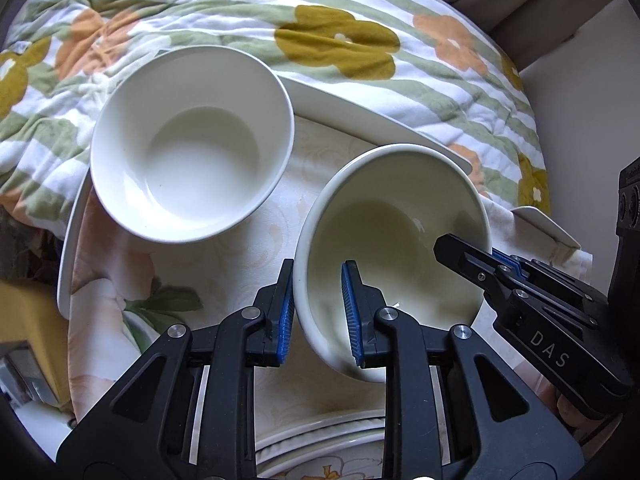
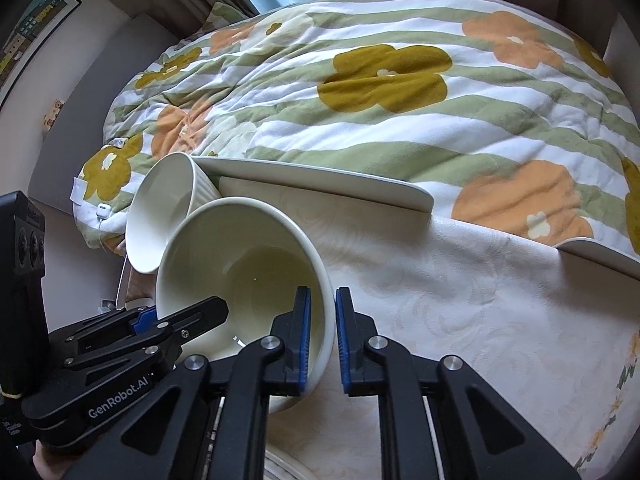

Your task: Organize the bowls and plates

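Note:
A cream bowl (image 1: 392,236) is held tilted above the table by both grippers. My left gripper (image 1: 318,312) straddles its near-left rim, one finger inside, one outside. My right gripper (image 2: 322,332) straddles the opposite rim (image 2: 324,280) and shows in the left wrist view (image 1: 480,260) at the bowl's right edge. A white bowl (image 1: 192,144) stands behind on the left, over the rim of a long white plate (image 1: 380,120). In the right wrist view the white bowl (image 2: 160,208) is behind the cream bowl (image 2: 240,264). A patterned plate (image 1: 320,452) lies under my left gripper.
The table has a cream floral cloth (image 2: 460,300). A flowered quilt (image 2: 380,100) lies on the bed behind the table. Another white plate (image 2: 600,256) sits at the far right. A white earbud case (image 2: 105,208) lies on the quilt's left edge.

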### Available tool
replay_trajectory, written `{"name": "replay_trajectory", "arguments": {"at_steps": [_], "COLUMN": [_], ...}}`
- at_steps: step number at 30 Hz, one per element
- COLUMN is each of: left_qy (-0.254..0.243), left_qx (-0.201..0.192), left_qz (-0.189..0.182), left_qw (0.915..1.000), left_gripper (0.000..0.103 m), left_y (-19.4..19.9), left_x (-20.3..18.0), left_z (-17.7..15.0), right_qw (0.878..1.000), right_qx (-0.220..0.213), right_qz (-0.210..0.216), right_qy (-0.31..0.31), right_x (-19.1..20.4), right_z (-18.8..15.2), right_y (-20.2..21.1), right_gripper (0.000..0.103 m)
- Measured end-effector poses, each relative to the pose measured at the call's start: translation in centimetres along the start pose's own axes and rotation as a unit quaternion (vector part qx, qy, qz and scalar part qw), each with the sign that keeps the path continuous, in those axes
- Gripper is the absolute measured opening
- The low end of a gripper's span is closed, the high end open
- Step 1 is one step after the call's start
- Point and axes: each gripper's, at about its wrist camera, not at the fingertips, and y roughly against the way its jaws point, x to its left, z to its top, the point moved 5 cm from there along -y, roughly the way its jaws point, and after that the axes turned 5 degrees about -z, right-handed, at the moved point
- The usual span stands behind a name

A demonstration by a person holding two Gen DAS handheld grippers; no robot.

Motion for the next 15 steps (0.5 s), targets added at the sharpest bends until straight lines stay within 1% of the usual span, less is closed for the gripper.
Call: {"name": "replay_trajectory", "arguments": {"at_steps": [3,7,11,15], "left_qy": [-0.008,-0.023,-0.044,-0.069], "left_qx": [-0.003,-0.008,-0.018,-0.021], "left_qz": [-0.005,-0.016,-0.032,-0.049], "left_qw": [1.0000,0.9996,0.9984,0.9962], "left_gripper": [0.020,0.020,0.020,0.020], "left_y": [0.7,1.9,3.8,5.5], "left_x": [-0.7,-2.5,-5.4,-9.3], "left_z": [0.0,-0.2,-0.9,-2.8], "right_qw": [1.000,1.000,0.999,0.995], "right_qx": [-0.009,-0.022,-0.043,-0.078], "right_qz": [-0.001,-0.007,-0.007,-0.008], "right_qy": [-0.005,-0.015,-0.032,-0.058], "right_x": [-0.3,-1.0,-2.5,-4.6], "right_z": [0.0,-0.4,-1.3,-3.2], "right_y": [0.9,3.0,6.2,10.4], "right_gripper": [0.011,0.011,0.011,0.011]}}
